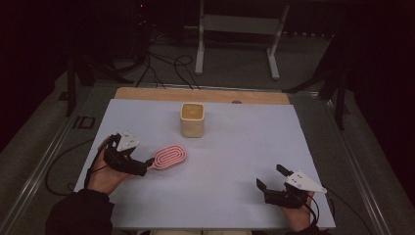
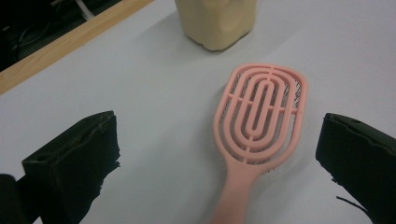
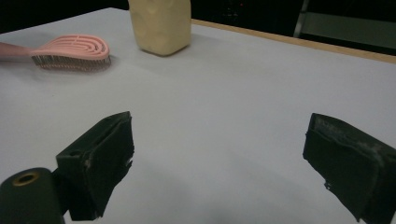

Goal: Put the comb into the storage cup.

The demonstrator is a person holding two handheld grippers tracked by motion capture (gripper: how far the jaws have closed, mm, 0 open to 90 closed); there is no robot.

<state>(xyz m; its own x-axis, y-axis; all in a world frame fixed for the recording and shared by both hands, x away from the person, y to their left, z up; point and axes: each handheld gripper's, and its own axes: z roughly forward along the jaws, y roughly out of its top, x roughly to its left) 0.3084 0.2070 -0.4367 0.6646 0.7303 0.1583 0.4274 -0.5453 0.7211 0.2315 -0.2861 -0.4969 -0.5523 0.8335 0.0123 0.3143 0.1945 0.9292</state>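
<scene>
Hairbrush (image 2: 259, 126) lies handle-first between your left gripper's (image 2: 219, 154) parted jaws, its long axis pointing away; right gripper (image 1: 273, 177) idles open.

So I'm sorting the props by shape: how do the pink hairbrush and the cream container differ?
The pink hairbrush lies flat on the table, bristles down; the cream container stands upright. The hairbrush is thin, slotted and has a handle; the container is blocky, with an open top. The hairbrush sits at the open left gripper, handle toward it; the container stands farther back, apart. Both rest on the same pale surface.
</scene>
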